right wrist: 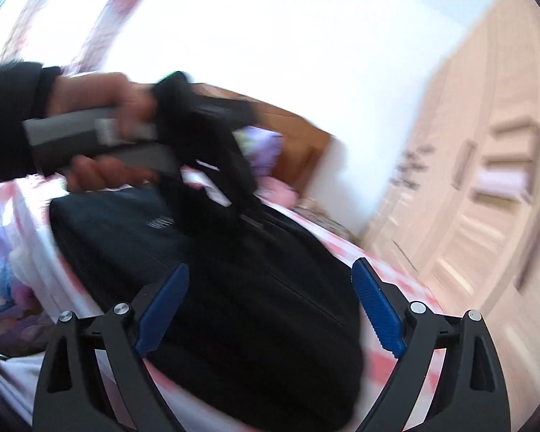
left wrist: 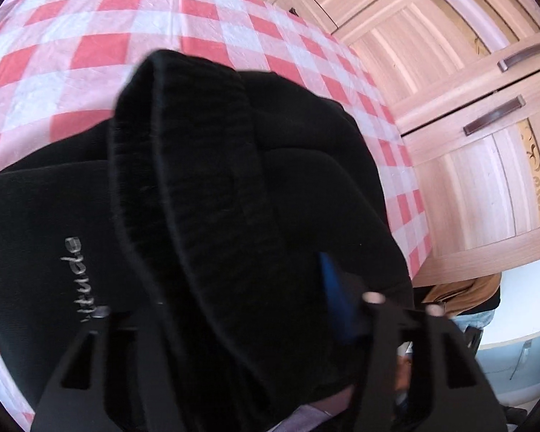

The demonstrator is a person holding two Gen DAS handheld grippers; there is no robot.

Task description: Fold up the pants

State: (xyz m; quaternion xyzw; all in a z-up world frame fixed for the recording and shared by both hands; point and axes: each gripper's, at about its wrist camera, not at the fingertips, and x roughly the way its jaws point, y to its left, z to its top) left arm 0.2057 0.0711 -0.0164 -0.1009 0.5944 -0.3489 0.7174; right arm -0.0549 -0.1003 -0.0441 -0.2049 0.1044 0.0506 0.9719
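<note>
Gripping a thick fold of the black pants (left wrist: pixel 212 187), the left gripper (left wrist: pixel 234 309) has its fingers clamped on the cloth. The right gripper (right wrist: pixel 270 309) fingers stand wide apart over the pants, pressing nothing. The pants lie bunched on the red-checked bed (left wrist: pixel 72 54), near its edge by the wooden wardrobe (left wrist: pixel 468 126).

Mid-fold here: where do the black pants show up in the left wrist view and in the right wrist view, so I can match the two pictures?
Left wrist view: the black pants fill the centre and lower left, a thick fold lying between the left gripper fingers.
Right wrist view: the pants lie low in the centre, beyond the open right gripper.
Shared landmark: the red-and-white checked cloth beneath them; also the wooden wardrobe on the right.
</note>
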